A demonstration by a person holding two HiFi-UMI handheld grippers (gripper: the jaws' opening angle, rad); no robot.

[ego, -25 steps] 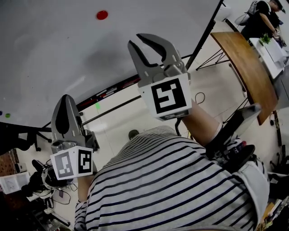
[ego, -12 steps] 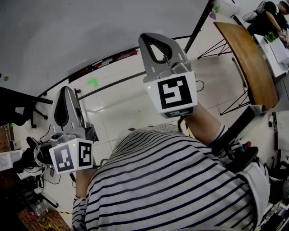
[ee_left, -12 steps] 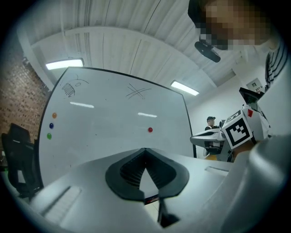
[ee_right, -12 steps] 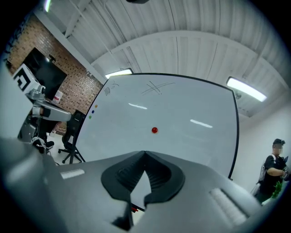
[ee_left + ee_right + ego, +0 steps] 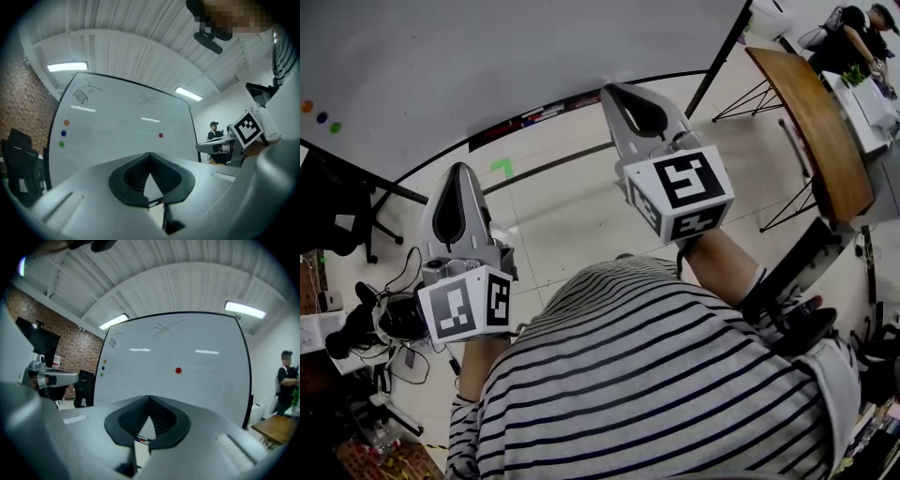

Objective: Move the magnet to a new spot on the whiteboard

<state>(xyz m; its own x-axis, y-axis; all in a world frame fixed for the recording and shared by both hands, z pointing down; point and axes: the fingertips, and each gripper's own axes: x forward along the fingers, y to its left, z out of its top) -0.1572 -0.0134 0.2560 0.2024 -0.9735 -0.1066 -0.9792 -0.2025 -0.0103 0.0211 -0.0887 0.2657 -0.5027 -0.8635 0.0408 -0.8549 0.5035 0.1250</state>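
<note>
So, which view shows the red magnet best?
The right gripper view: the red magnet sits clear near the middle of the whiteboard. The left gripper view shows it smaller; the head view misses it.

Red magnet [image 5: 178, 370], white whiteboard [image 5: 211, 380], striped shirt [image 5: 656, 375]

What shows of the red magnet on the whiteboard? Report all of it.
The red magnet is a small round dot of plain red, stuck flat on the upright whiteboard. It sits below the scribbled cross and far from the three coloured dots near the board's left edge. Nothing touches it but the board. It is too small to show its material or any detail.
</note>
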